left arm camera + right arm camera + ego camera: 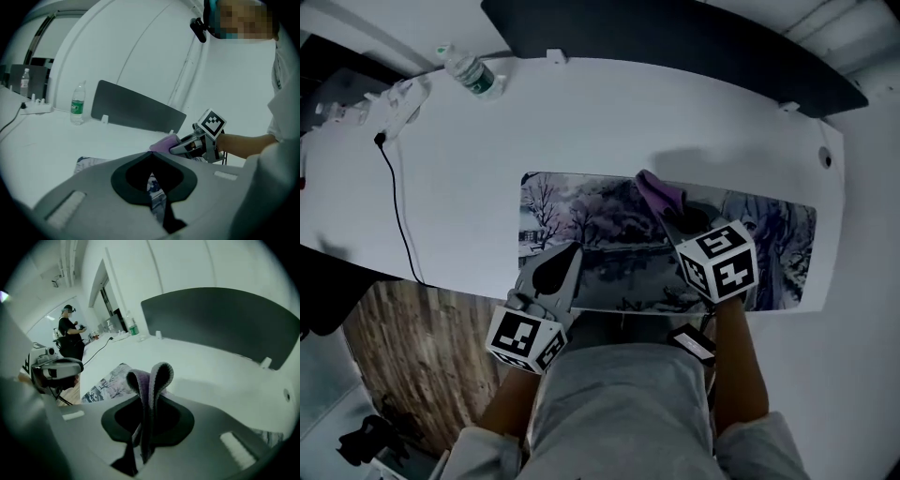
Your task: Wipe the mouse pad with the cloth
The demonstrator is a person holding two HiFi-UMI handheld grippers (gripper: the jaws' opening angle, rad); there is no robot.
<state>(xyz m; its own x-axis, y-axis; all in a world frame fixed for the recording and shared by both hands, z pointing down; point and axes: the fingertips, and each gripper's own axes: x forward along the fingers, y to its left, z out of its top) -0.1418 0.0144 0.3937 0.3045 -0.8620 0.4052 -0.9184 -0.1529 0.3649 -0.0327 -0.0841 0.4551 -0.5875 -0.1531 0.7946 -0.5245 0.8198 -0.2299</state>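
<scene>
The pad lies across the middle and right of the head view on the white worktop; the right hand-held gripper pinches the purple cloth at the pad's upper edge; the left hand-held gripper, jaws pressed together with nothing between them, sits at the pad's lower left.

Open desk is stretching beyond the mouse pad. A water bottle, power strip and cable are crowding its left end, a dark partition walling the back.
</scene>
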